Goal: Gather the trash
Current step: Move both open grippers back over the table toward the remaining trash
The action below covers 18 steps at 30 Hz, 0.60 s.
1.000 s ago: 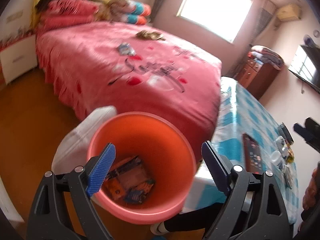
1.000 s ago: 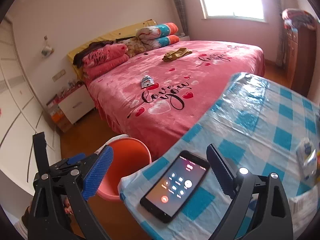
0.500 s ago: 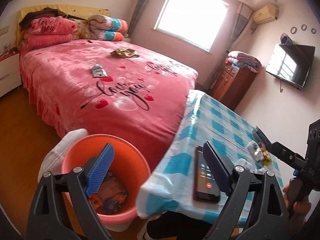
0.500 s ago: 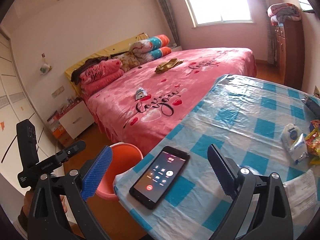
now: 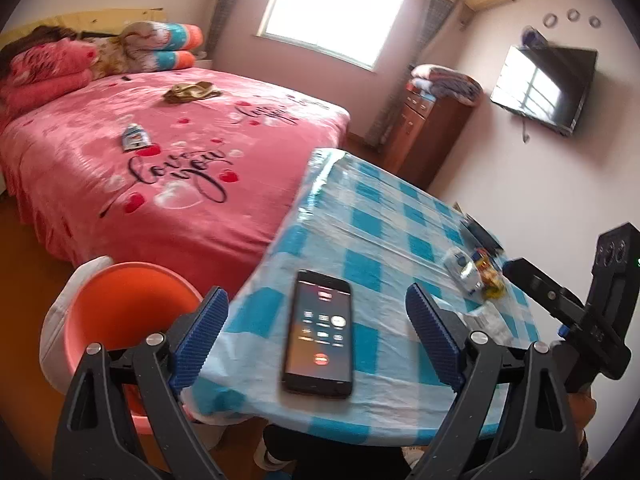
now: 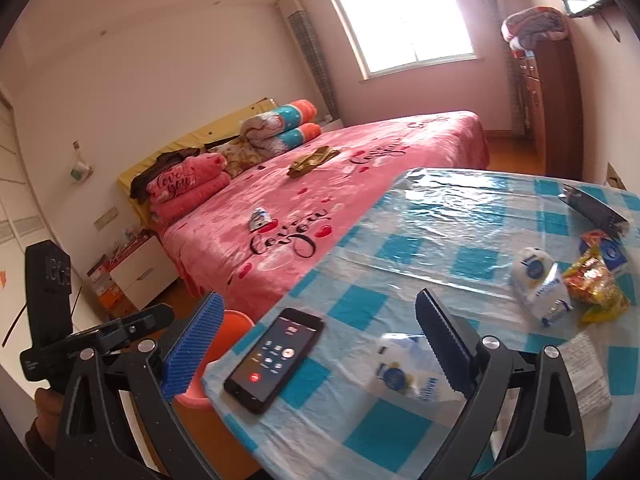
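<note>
An orange bin stands on the floor left of the checked table; only its rim shows in the right wrist view. My left gripper is open above the table's near edge, empty. My right gripper is open too, over the table. White and blue wrappers and a yellow and red snack wrapper lie on the table. On the pink bed lie a small blue and white wrapper and an olive crumpled piece.
A black phone with its screen lit lies near the table's front edge. A paper receipt and a dark flat object sit at the table's right. A wooden cabinet and a wall television stand beyond.
My left gripper has swung right, from over the orange bin to over the table edge and phone. My right gripper has moved further over the table, bringing more wrappers into view.
</note>
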Each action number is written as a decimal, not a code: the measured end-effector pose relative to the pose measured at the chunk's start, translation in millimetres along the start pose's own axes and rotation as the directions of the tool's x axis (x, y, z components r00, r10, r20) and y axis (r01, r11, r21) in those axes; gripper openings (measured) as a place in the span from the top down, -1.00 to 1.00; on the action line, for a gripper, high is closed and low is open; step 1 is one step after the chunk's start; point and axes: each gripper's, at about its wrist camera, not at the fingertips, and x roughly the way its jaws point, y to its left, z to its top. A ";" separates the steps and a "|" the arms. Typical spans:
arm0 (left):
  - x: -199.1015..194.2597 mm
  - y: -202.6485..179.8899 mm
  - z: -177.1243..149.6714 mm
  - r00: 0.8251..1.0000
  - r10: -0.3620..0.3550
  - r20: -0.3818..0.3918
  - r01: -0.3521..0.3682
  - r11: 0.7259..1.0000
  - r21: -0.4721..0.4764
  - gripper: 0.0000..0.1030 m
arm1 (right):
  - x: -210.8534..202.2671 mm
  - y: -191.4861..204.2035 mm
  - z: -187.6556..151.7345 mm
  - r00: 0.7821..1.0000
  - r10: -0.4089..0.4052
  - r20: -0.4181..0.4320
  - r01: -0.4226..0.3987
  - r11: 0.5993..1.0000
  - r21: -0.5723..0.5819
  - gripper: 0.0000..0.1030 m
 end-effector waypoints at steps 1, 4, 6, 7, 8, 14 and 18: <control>1.3 -6.0 -0.3 1.000 0.000 -0.002 0.000 1.000 0.014 -0.77 | -1.7 -4.0 -0.7 1.000 -0.005 0.003 0.005 1.000 0.006 -0.85; 5.8 -23.8 -3.6 1.000 0.003 -0.010 -0.002 0.998 0.059 -0.78 | -6.6 -19.3 -3.3 1.000 -0.016 0.011 0.016 0.999 0.036 -0.85; 10.7 -36.2 -5.5 1.000 0.000 -0.028 0.003 0.996 0.084 -0.78 | -10.9 -30.6 -4.9 1.000 -0.021 0.018 0.019 0.998 0.061 -0.85; 11.9 -40.3 -6.1 0.999 -0.002 -0.032 0.005 0.996 0.092 -0.78 | -12.5 -34.5 -5.2 1.000 -0.022 0.021 0.020 0.997 0.068 -0.85; 13.7 -46.3 -7.2 0.999 -0.004 -0.037 0.008 0.995 0.104 -0.78 | -14.7 -40.0 -5.4 0.999 -0.025 0.026 0.023 0.997 0.076 -0.85; 28.3 -75.9 -12.7 0.998 -0.011 -0.067 0.022 0.987 0.162 -0.78 | -28.0 -70.7 -7.7 0.998 -0.052 0.043 0.046 0.992 0.117 -0.85; 37.0 -92.2 -16.7 0.996 -0.019 -0.086 0.035 0.980 0.196 -0.78 | -35.3 -90.4 -7.2 0.997 -0.070 0.045 0.063 0.986 0.154 -0.85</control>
